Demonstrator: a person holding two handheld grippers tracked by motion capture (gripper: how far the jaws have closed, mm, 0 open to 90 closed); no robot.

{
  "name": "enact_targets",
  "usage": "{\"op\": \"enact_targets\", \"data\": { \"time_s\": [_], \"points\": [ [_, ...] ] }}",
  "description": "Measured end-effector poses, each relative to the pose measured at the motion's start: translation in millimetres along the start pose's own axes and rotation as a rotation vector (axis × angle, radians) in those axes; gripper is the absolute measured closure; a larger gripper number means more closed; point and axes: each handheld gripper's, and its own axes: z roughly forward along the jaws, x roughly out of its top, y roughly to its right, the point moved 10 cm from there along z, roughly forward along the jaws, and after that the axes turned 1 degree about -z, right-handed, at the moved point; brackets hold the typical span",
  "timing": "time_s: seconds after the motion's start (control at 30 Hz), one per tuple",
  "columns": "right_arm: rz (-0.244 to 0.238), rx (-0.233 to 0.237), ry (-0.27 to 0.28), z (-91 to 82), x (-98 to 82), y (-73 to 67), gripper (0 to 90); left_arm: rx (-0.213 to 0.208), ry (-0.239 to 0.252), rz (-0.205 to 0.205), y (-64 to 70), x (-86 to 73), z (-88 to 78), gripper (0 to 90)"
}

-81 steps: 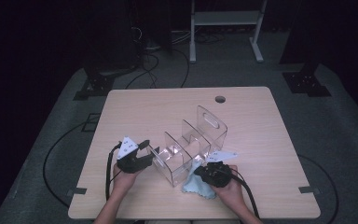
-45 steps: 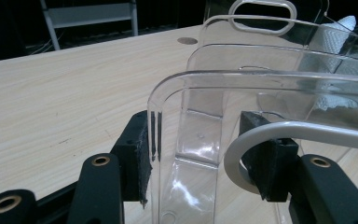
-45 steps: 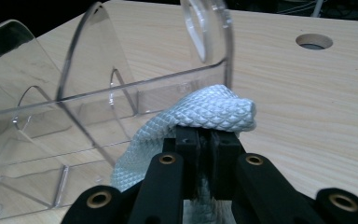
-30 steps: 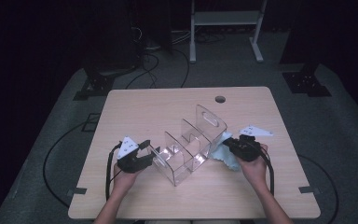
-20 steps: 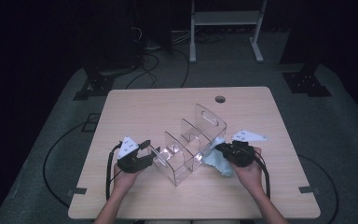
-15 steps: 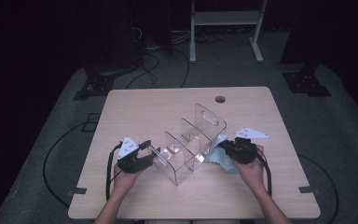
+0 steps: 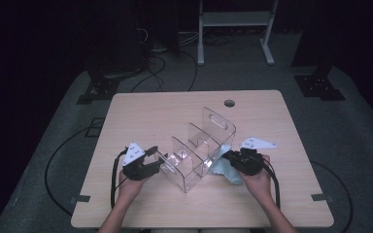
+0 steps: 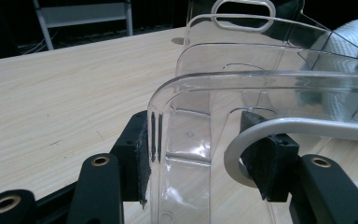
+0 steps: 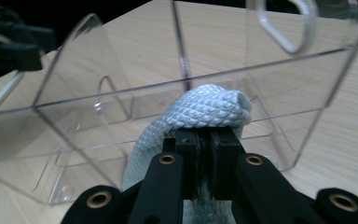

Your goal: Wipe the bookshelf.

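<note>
The left gripper (image 8: pixel 200 154) pinched the near end wall of the clear acrylic organizer (image 7: pixel 199 148) on the table (image 7: pixel 141 111); the right gripper (image 9: pixel 209 140) clamped a pale-blue cloth (image 9: pixel 205 112), bunched above its jaws against the organizer's side.

Overhead light falls evenly on the desk (image 7: pixel 175 111) amid dark surroundings, glare streaks the clear organizer (image 7: pixel 199 150), and close-up edges blur.

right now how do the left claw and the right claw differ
The left claw stands part open, its pads on a wall of the clear rack; the right claw is pinched shut on the white cloth, pressed against the rack's side. Both are black, hand-held, low over the table.
</note>
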Motion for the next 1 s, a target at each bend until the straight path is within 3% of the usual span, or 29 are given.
{"op": "enact_targets", "data": {
  "time_s": [0.13,0.3,0.37,0.43,0.57,0.63,0.73,0.9,1.0],
  "points": [
    [0.006,0.006,0.002,0.8,0.3,-1.2,84.0,0.003,0.001,0.000,0.2,0.1,0.6,45.8],
    [-0.035,0.082,-0.008,-0.7,-3.3,-34.8,84.0,0.004,0.001,0.003,0.2,0.1,0.3,45.8],
    [-0.067,0.085,-0.015,-0.6,-4.3,-43.7,84.0,0.004,0.000,0.003,0.1,0.0,-0.4,45.8],
    [-0.060,0.083,-0.013,-0.6,-3.1,-39.9,84.0,0.000,-0.001,0.005,0.3,-0.1,-0.8,45.8],
    [-0.011,0.042,0.005,-0.2,1.5,-17.8,84.0,-0.002,0.005,0.001,0.7,0.3,0.2,45.8],
    [-0.002,0.043,0.010,0.2,2.6,-16.0,84.0,0.000,0.004,0.002,1.1,0.4,0.7,45.8],
    [-0.015,0.053,0.007,0.3,2.4,-22.9,84.0,0.001,0.004,0.002,0.8,0.3,0.6,45.7],
    [-0.070,0.125,-0.012,0.2,-4.7,-58.0,84.0,0.004,0.003,0.004,0.5,0.2,0.1,45.7],
    [-0.078,0.121,-0.018,1.4,-4.3,-56.7,83.9,-0.003,0.004,-0.001,0.3,0.1,-0.9,45.7]
  ]
}}
